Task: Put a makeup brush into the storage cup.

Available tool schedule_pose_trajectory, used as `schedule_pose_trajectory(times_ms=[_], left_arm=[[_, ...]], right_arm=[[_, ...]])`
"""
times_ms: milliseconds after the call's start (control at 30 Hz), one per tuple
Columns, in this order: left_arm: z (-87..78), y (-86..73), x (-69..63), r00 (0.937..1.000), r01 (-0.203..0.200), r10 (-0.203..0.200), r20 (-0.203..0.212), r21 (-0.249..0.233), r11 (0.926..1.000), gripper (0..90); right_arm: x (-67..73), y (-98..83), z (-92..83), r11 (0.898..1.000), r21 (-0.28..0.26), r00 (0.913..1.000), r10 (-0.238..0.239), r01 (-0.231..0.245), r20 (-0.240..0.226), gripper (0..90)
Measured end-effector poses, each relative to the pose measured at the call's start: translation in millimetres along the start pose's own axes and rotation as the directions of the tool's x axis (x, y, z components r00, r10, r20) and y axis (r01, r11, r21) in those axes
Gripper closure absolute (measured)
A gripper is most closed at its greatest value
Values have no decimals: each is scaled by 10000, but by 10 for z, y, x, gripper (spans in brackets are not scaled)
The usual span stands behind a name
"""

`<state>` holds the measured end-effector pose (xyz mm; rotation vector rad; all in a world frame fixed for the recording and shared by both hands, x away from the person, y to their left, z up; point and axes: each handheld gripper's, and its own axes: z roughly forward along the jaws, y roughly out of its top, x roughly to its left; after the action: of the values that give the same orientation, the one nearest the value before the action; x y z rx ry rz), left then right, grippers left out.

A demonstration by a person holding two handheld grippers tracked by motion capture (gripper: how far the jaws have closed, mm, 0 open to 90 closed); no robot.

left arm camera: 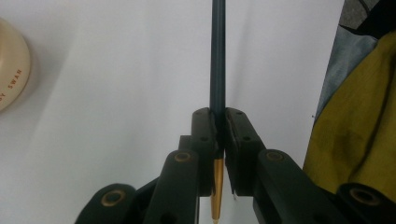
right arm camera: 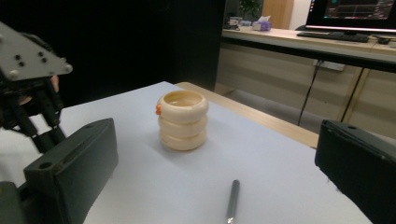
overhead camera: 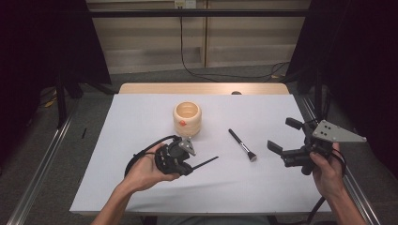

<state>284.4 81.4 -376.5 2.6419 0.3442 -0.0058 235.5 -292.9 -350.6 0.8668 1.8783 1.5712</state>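
Our left gripper clamps a thin dark pencil for the cream holder; our right gripper gapes wide above the brush, ready.

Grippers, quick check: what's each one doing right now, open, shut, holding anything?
Left gripper: shut on the thin dark brush.
Right gripper: open, nothing between the jaws, raised above the white table.

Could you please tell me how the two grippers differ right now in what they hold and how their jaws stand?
The left gripper is shut on a thin dark pencil, while the right gripper holds nothing. The left gripper's jaws meet around the pencil; the right gripper's jaws stand wide apart. The left gripper sits low by the table; the right gripper is raised. Both are black and hand-held.
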Motion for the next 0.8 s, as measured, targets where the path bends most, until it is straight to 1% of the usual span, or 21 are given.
schedule_pose_trajectory(times_ms=[67,100,133,167,200,233,267,333,367,400,433,467,500,533,567,667,733,767,800], left_arm=[[9,1,-3,10000,-47,47,59,12,10000,830],[11,1,-2,10000,-70,70,70,32,10000,830],[11,1,-2,10000,-70,70,70,32,10000,830],[10,-1,-9,9999,-106,105,129,46,9999,830],[10,-1,-9,9999,-106,105,129,46,9999,831],[11,-2,-18,9999,-127,127,68,38,9999,831],[11,-2,-18,9999,-127,127,68,38,9999,832],[5,3,-19,9998,-171,171,97,60,9998,832],[6,4,-34,9998,-193,193,24,2,9998,832],[4,8,-42,9996,-279,279,14,41,9996,832],[4,15,-55,9993,-361,361,29,96,9993,831],[4,22,-66,9991,-431,431,0,112,9990,831],[8,30,-76,9992,-392,392,-18,112,9992,831],[8,38,-76,9990,-456,456,3,160,9988,831],[11,41,-76,9990,-441,441,60,151,9989,831],[16,39,-68,9990,-436,434,98,181,9989,831],[12,39,-68,9991,-402,399,139,171,9990,831],[11,38,-66,9988,-475,472,158,190,9987,831],[17,37,-71,9992,-382,380,140,167,9991,831]], right_arm=[[-16,31,37,10000,1,9999,-73,73,109,0],[-31,50,74,9997,-108,9997,-217,217,67,0],[-31,50,74,9997,-108,9997,-217,217,67,0],[-34,65,107,9998,-28,9997,-217,217,-124,0],[-34,65,107,9998,-28,9997,-217,217,-124,0],[-23,69,138,9996,141,9987,-222,228,-457,0],[-23,69,138,9996,141,9987,-222,228,-457,0],[-9,64,172,9988,417,9961,-233,269,-854,0],[3,58,191,9979,573,9943,-228,289,-1046,0],[13,51,208,9970,710,9919,-233,324,-1250,0],[35,38,241,9943,979,9852,-254,425,-1694,0],[35,38,241,9943,979,9852,-254,425,-1694,0],[44,33,258,9928,1133,9812,-172,396,-1923,0],[51,27,279,9911,1284,9774,-85,364,-2114,0],[70,12,321,9878,1481,9732,-126,478,-2296,0],[113,-8,388,9806,1861,9677,-125,611,-2517,0],[147,-21,432,9784,1926,9650,-226,751,-2614,0],[164,-26,454,9770,1959,9624,-287,841,-2701,0],[184,-30,476,9757,1990,9598,-330,914,-2788,0]])
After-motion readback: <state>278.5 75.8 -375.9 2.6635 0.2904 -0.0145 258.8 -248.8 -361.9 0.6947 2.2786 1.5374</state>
